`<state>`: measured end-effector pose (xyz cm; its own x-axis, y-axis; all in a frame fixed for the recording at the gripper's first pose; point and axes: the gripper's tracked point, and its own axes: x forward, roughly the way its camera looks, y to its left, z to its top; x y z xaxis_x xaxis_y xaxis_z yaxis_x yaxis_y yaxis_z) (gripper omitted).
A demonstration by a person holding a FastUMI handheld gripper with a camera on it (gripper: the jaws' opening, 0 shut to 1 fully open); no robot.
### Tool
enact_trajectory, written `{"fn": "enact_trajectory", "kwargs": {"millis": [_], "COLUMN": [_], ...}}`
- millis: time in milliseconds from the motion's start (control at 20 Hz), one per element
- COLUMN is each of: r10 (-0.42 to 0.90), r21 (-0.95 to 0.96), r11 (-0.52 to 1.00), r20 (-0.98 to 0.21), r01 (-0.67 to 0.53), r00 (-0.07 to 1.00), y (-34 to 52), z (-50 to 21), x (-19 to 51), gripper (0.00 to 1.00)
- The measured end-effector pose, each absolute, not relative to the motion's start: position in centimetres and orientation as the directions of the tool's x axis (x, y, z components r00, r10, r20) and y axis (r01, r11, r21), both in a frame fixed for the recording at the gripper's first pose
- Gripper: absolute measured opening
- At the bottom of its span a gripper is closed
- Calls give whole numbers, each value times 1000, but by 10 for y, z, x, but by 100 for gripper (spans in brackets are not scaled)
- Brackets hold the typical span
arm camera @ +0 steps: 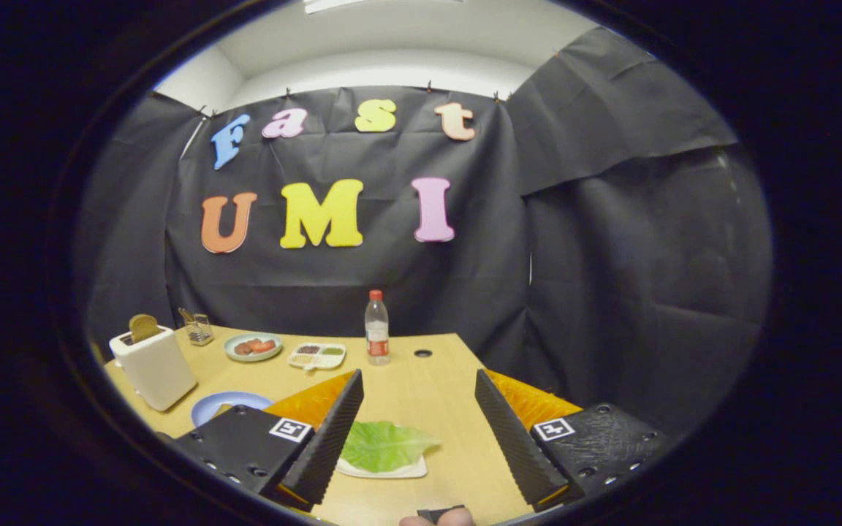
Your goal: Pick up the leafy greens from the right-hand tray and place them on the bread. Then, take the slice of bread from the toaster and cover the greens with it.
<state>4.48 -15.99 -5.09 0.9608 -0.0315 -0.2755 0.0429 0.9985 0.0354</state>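
My gripper (417, 431) hangs over the pale wooden table (428, 383) with its fingers spread wide and nothing between them. The flat green lettuce leaf (383, 444) lies on a small white square tray (384, 470) just ahead and low, nearer my left finger than my right, its long axis running left to right. I judge the next move is down and slightly left to straddle it.

Far left stands the white toaster (154, 365) with a round brown bread slice (144, 326) poking up, and a blue plate (227, 404) nearer (partly hidden by my left finger). A clear plastic bottle with a red cap (376, 329) stands far off, clear of my path.
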Motion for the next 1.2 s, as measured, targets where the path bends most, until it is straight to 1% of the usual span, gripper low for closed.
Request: {"fn": "enact_trajectory", "kwargs": {"millis": [100,250,400,500,600,750,1050,1150,1200], "r10": [-5,23,55,73,83,91,118,120,114], "r21": [104,186,288,351,395,430,473,472,465], "r11": [993,980,949,918,887,857,813,811,815], "r20": [-367,-455,-551,-609,-646,-670,-705,-712,-714], "r01": [46,70,127,186,239,285,340,345,346], "r00": [930,890,833,790,759,737,699,692,691], "y": [-165,-168,-169,-170,-170,-173,-160,-159,-160], "z": [-82,-119,-156,-177,-194,-208,-230,-233,-234], "x": [59,79,94,101,108,115,123,125,124], "gripper": [96,96,96,96,96,96,96,88,73]}}
